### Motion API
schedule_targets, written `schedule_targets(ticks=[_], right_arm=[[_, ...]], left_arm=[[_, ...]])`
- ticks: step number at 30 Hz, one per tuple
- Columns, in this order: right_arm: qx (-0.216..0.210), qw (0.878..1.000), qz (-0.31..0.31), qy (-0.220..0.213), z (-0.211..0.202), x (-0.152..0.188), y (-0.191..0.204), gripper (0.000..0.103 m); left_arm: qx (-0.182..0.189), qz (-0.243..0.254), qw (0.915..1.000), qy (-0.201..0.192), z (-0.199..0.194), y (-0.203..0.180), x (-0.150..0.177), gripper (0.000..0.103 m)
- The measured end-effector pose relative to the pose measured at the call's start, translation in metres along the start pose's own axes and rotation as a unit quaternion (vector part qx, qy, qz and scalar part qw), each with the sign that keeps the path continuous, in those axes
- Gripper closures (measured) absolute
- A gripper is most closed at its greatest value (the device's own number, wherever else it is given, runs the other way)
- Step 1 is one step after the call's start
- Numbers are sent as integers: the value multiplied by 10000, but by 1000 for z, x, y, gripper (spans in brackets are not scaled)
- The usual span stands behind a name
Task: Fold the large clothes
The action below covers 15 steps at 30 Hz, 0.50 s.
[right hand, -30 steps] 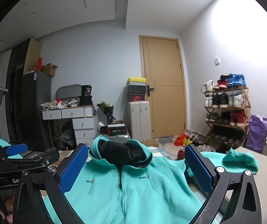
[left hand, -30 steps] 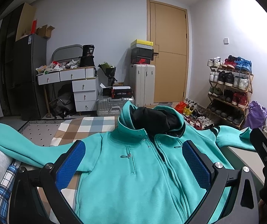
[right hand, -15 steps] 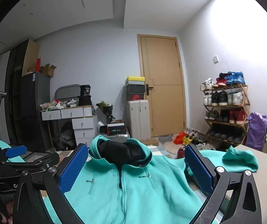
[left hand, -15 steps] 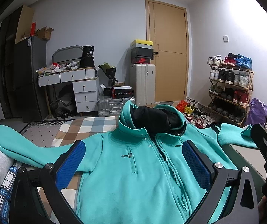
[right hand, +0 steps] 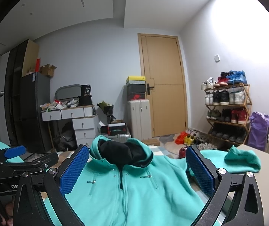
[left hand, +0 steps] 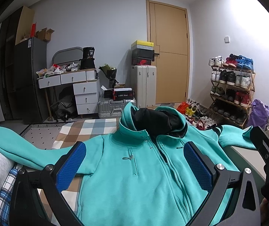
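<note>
Grey walls; a wooden door [left hand: 169, 52] at 12 o'clock, shoe rack [left hand: 232, 92] at 3 o'clock, white drawers [left hand: 74, 92] at 10 o'clock

The right gripper [right hand: 137, 167] hangs wide open above the teal jacket [right hand: 134, 194]; the left gripper [right hand: 16, 151] shows at left.

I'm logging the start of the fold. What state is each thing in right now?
Teal jacket: spread flat, front up, zipped, unfolded.
Jacket hood: bunched at the collar, black lining showing.
Left sleeve: stretched out sideways.
Right sleeve: stretched out, cuff crumpled.
Left tongs: open, holding nothing.
Right tongs: open, holding nothing.
Door: closed.
Desk drawers: top ones slightly open.
</note>
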State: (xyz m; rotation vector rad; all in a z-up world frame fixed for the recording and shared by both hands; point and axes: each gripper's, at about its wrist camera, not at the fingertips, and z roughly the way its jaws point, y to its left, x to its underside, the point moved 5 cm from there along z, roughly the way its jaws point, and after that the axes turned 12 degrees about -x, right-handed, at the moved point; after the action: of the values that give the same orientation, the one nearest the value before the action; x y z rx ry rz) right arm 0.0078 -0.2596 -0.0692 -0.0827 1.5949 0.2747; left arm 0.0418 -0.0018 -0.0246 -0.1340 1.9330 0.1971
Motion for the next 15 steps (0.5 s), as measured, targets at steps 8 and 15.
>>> schedule_targets(ticks=[8, 15], right_arm=[[-6, 10000, 25, -16, -1, 0, -1, 0], [-7, 10000, 47, 24, -1, 0, -2, 0]], left_arm=[[-16, 54, 10000, 18, 1, -3, 1, 2], [2, 74, 10000, 54, 2, -4, 2, 2]])
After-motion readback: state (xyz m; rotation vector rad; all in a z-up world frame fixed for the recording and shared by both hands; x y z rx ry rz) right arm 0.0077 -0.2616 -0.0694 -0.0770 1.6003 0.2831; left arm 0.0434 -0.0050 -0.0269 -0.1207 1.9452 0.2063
